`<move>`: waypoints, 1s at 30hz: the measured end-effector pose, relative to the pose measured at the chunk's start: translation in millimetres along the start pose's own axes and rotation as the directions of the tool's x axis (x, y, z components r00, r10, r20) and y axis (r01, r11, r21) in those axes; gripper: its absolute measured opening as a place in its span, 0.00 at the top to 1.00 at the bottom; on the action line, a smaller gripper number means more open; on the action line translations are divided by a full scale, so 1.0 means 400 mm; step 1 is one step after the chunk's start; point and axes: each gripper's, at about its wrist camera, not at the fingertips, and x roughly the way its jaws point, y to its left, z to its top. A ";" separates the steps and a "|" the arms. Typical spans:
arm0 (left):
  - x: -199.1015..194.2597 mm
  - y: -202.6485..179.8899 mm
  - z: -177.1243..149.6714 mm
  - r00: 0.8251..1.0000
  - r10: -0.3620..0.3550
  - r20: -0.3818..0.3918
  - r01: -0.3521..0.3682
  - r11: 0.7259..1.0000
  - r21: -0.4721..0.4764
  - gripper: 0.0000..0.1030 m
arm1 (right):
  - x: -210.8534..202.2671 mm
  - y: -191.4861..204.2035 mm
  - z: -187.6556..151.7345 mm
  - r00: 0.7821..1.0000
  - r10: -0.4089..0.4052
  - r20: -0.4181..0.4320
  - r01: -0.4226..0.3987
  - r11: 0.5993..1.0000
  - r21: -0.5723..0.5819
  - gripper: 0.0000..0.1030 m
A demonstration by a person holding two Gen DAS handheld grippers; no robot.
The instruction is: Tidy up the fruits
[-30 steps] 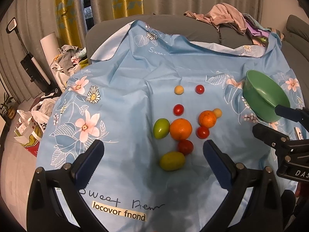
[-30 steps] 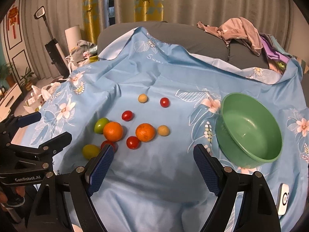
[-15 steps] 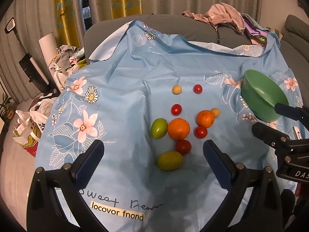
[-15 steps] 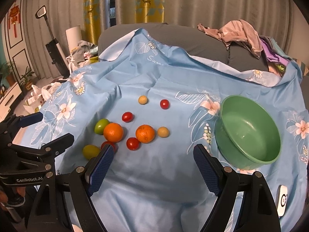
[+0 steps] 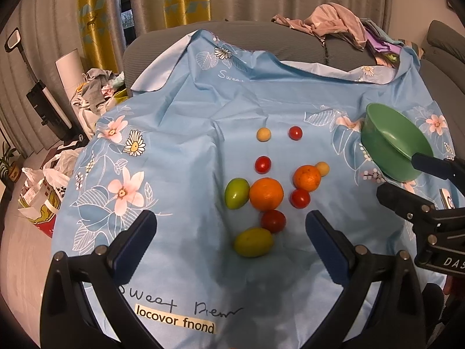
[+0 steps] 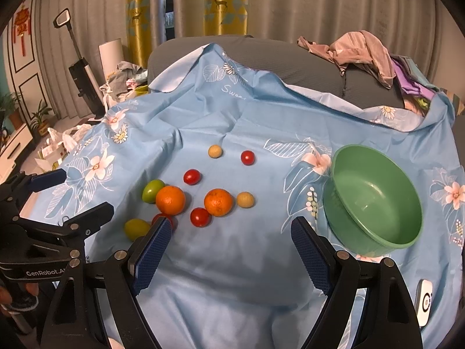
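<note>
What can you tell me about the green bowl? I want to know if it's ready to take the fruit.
The green bowl looks like smooth, glossy plastic, round and deep with a thin rim. It is empty and sits tilted on the blue flowered cloth, its opening tipped toward the camera. It lies to the right of the scattered fruit, apart from every piece. Neither gripper touches it.

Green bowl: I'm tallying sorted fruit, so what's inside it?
Nothing: the right wrist view shows the green bowl with a bare inside. All fruit lies on the cloth. Under the bowl is hidden.
</note>
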 end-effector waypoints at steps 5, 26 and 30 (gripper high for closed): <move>0.007 0.008 -0.001 1.000 -0.018 -0.006 0.018 1.000 -0.004 0.00 | 0.001 0.000 -0.001 1.000 0.000 0.004 0.000 1.000 0.002 0.17; 0.155 0.024 -0.017 0.950 -0.294 -0.101 0.290 0.956 -0.052 0.12 | 0.199 -0.061 -0.035 0.971 0.227 -0.075 -0.220 0.972 0.087 0.34; 0.191 0.003 -0.005 0.945 -0.298 -0.135 0.298 0.954 -0.020 0.15 | 0.255 -0.056 -0.021 0.970 0.222 -0.101 -0.214 0.973 0.088 0.35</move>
